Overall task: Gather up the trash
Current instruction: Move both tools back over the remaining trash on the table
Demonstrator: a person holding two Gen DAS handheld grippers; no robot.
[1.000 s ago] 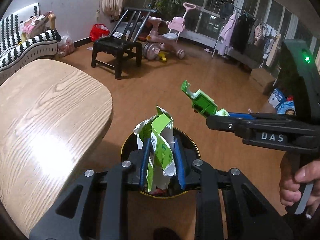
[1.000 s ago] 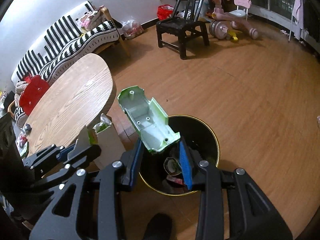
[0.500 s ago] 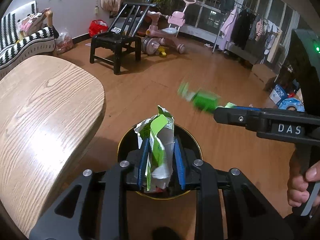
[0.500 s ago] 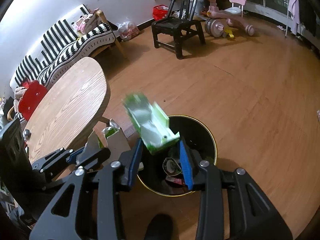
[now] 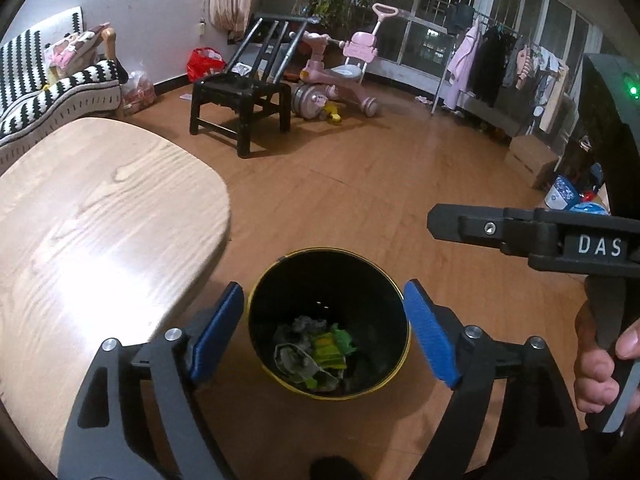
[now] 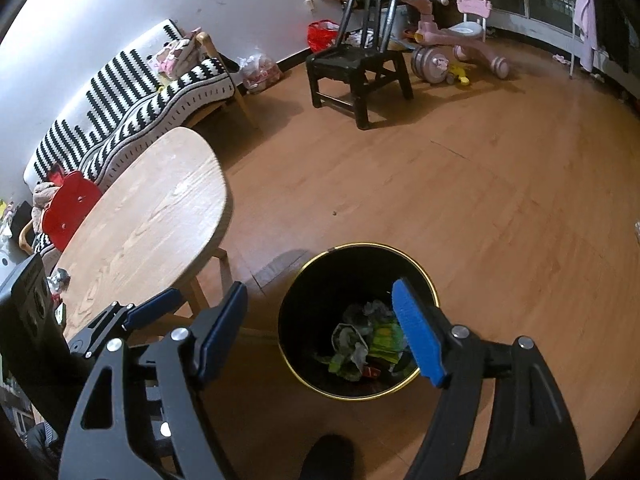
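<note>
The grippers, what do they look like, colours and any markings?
The left gripper and right gripper have matte black skeleton frames with cutouts and silver screw heads at the joints. Their fingers carry ribbed blue pads. The right gripper's side reads DAS in white letters, and a green light glows on its camera housing.

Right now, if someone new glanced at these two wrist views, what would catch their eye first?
The black, gold-rimmed trash bin on the wood floor, low and central in both views, with crumpled green and grey trash at its bottom. Around it stand the blue pads of the left gripper, its jaws opening with nothing between them; the right gripper is likewise opening and bare. The pale wooden table fills the left.
</note>
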